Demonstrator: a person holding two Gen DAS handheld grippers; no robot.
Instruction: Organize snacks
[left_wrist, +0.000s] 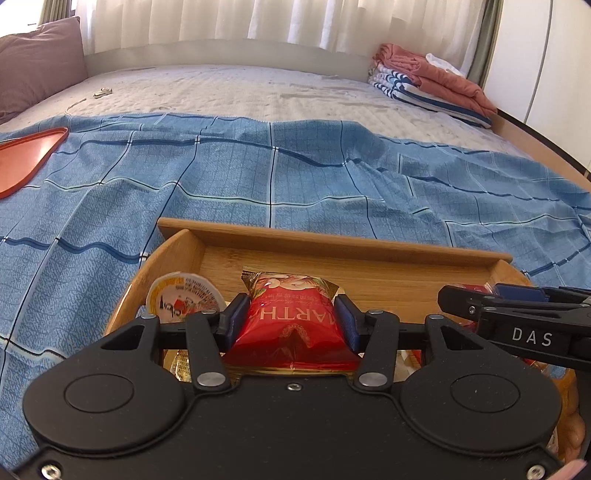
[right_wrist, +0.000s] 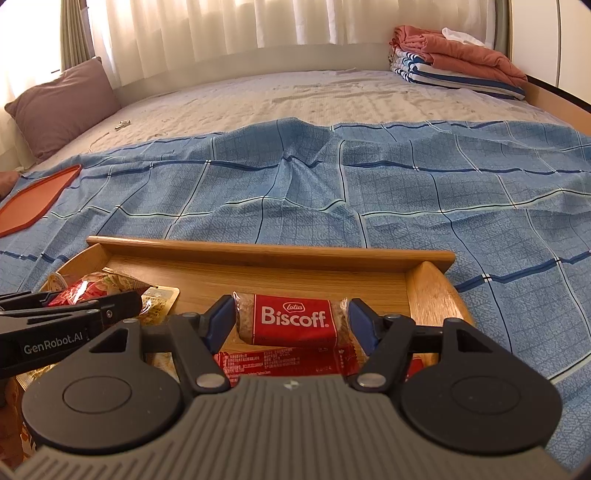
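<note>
Nearby, jelly cup (left_wrist: 183, 297) crowds red snack bag (left_wrist: 291, 325) inside wooden tray (left_wrist: 332, 246)

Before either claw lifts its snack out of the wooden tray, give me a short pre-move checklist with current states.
1. Left claw pinches the red snack bag on both sides: ok.
2. Right claw closed on the Biscoff packet: cannot tell; fingers flank it closely.
3. Claws clear of each other: ok, side by side, apart.
4. Jelly cup clear of the left grip: ok.
5. Orange tray free to receive snacks: ok.
6. Wooden tray rim unobstructed: ok.
</note>
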